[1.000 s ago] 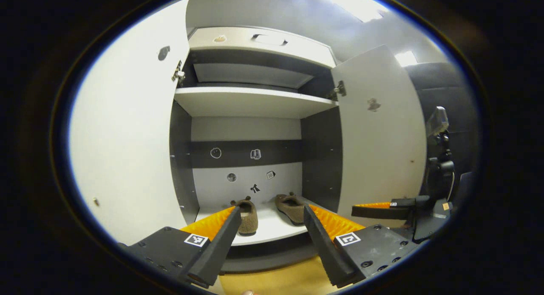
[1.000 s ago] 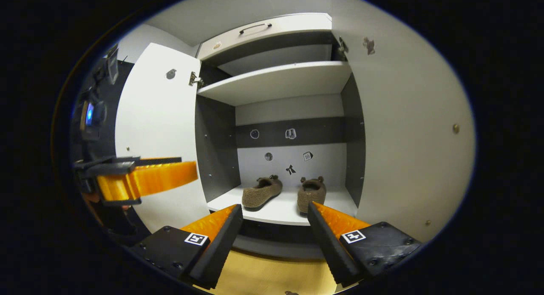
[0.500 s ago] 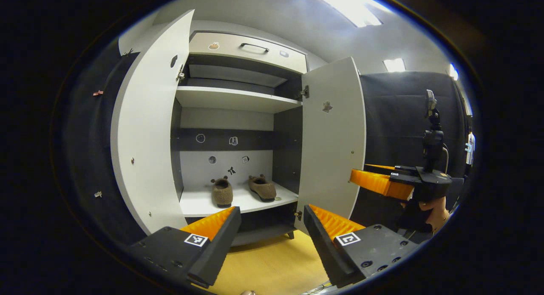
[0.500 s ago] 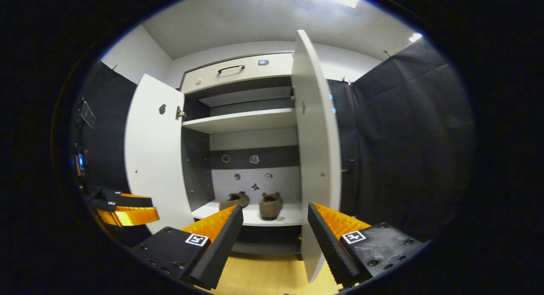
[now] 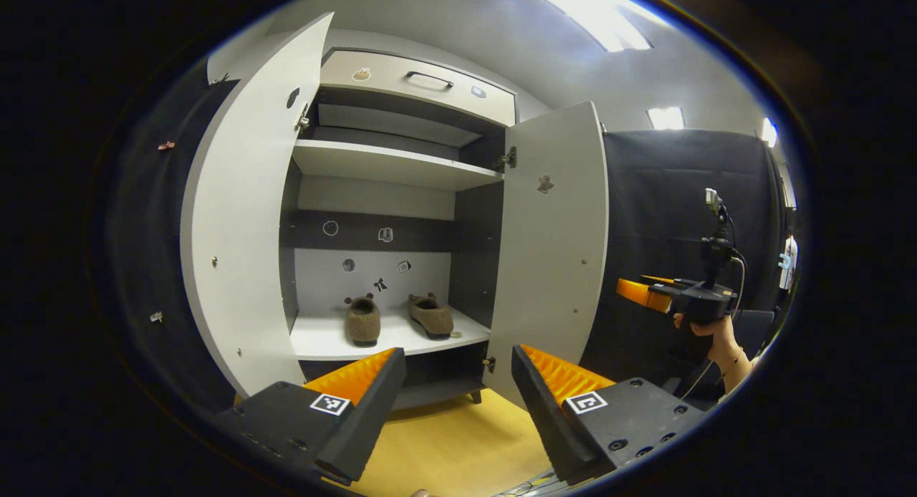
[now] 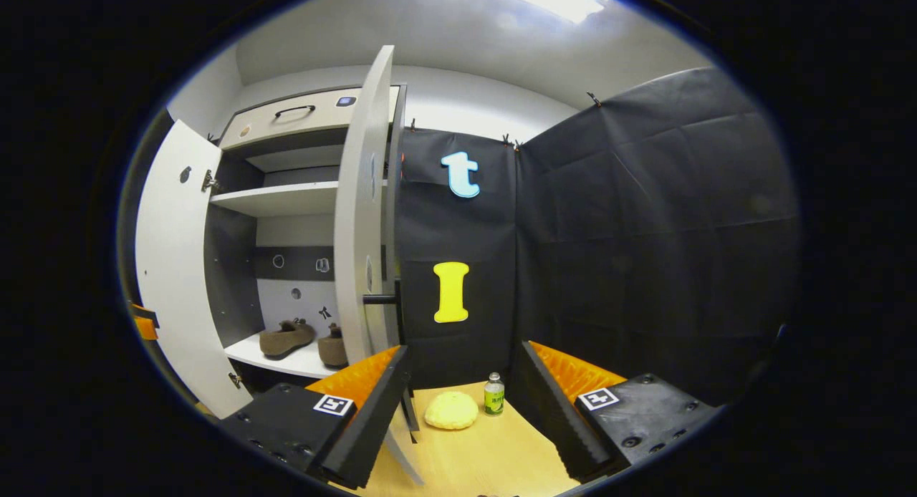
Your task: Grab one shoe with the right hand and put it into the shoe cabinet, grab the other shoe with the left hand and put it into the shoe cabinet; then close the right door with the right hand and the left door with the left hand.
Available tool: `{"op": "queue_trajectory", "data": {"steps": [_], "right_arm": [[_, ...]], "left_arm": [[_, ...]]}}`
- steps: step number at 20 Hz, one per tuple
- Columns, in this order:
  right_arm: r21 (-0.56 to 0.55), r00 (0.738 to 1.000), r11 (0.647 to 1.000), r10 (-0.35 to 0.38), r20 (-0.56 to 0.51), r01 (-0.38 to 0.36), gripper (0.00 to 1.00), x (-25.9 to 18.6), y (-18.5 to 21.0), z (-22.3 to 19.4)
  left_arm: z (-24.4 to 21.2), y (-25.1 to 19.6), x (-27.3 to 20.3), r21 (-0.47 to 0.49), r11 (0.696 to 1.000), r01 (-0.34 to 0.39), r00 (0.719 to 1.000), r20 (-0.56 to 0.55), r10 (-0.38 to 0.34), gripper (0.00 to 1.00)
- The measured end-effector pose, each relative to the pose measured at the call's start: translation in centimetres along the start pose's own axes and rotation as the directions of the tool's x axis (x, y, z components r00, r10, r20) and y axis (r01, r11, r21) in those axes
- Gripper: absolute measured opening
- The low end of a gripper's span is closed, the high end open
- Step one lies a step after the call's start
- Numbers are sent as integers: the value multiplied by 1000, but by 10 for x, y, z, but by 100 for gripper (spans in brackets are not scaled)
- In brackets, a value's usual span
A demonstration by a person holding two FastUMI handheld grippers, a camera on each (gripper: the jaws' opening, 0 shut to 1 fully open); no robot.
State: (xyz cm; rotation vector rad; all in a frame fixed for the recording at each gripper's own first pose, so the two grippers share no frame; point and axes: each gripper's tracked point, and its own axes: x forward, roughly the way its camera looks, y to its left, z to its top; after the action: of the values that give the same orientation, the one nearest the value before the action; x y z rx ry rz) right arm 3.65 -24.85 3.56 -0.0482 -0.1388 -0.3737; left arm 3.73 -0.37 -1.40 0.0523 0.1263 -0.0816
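Shoes are both found on the lower shelf (image 5: 390,337) of the shoe cabinet (image 5: 401,167): the left shoe (image 5: 362,321) and the right shoe (image 5: 430,316) sit side by side, slightly apart, toes toward the back panel. Placement is judged complete; both doors remain to be closed.

The left tongs (image 5: 458,382) are spread wide and hold nothing. The right tongs (image 6: 458,386) are likewise spread wide and empty, and are aimed past the outer face of the right door (image 6: 362,218), near its dark handle (image 6: 380,298).

Risks to be considered:

1. The right door is seen nearly edge-on in the right gripper view. If contact is made on the edge rather than the outer face, the tongs may slip off or the door may be pushed further open.
2. The left door (image 5: 240,203) stands wide. If both doors are swung together, the meeting edges may collide (the right door is to be closed first).
3. A bottle (image 6: 493,394) and a yellow object (image 6: 451,411) stand on the floor beside the cabinet; a low sweep of the right tongs could knock them over.
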Motion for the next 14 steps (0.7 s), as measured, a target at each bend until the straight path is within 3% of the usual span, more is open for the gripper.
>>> {"op": "queue_trajectory", "data": {"steps": [6,9,10,14], "right_arm": [[10,990,991,137,-23,-137,98,27,20,-11],[26,971,972,236,-45,-235,98,25,45,-18],[3,968,969,247,-40,-247,92,25,48,-16],[20,967,968,252,-49,-251,91,27,55,-14]], "left_arm": [[7,14,2,-10,996,-89,996,24,89,94],[8,24,6,-34,993,-115,993,17,116,94],[8,27,7,-39,991,-127,992,14,128,94],[9,31,8,-34,989,-144,989,15,145,95]]}}
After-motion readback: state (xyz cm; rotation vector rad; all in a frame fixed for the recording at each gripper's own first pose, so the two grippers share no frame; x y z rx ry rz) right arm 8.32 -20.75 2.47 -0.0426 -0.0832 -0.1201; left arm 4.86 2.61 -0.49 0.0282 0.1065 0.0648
